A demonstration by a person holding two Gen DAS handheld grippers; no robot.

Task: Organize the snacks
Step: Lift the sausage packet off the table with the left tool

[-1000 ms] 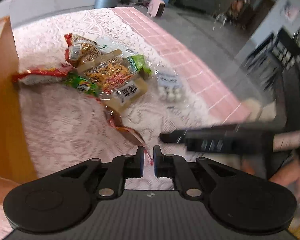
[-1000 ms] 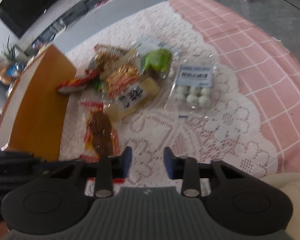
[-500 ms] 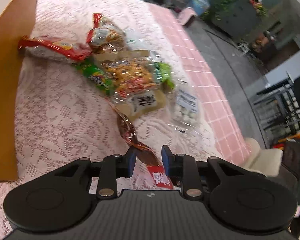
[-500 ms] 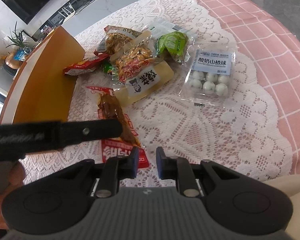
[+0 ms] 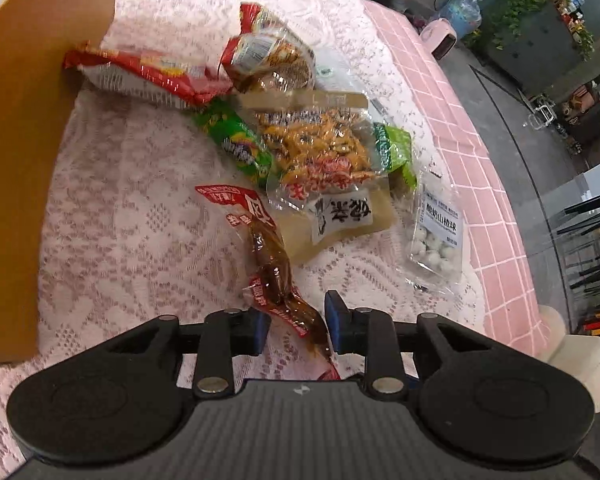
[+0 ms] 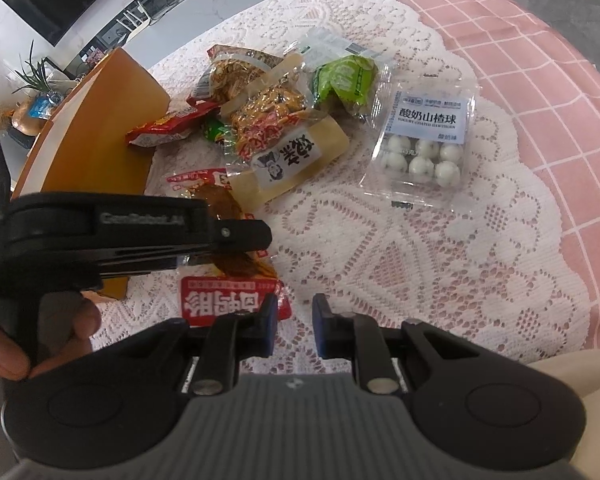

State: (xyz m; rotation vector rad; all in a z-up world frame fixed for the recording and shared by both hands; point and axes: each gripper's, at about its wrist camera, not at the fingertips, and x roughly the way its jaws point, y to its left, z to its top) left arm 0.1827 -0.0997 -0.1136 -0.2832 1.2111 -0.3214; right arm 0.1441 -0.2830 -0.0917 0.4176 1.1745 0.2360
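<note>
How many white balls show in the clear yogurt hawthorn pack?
6 in the clear pack: three in its far row, three in its near row, below the label. None seem hidden.

Our two handheld grippers, left gripper and right gripper, share black ribbed bodies, round side housings, silver screws and blue-padded fingertips; faint lettering marks one.

On the table I count seven snack packs: one red meat pack, one kraft pouch, one clear noodle-snack bag, one red bag, two green packs, one tray of six white balls. One cardboard box. Two tongs.
</note>
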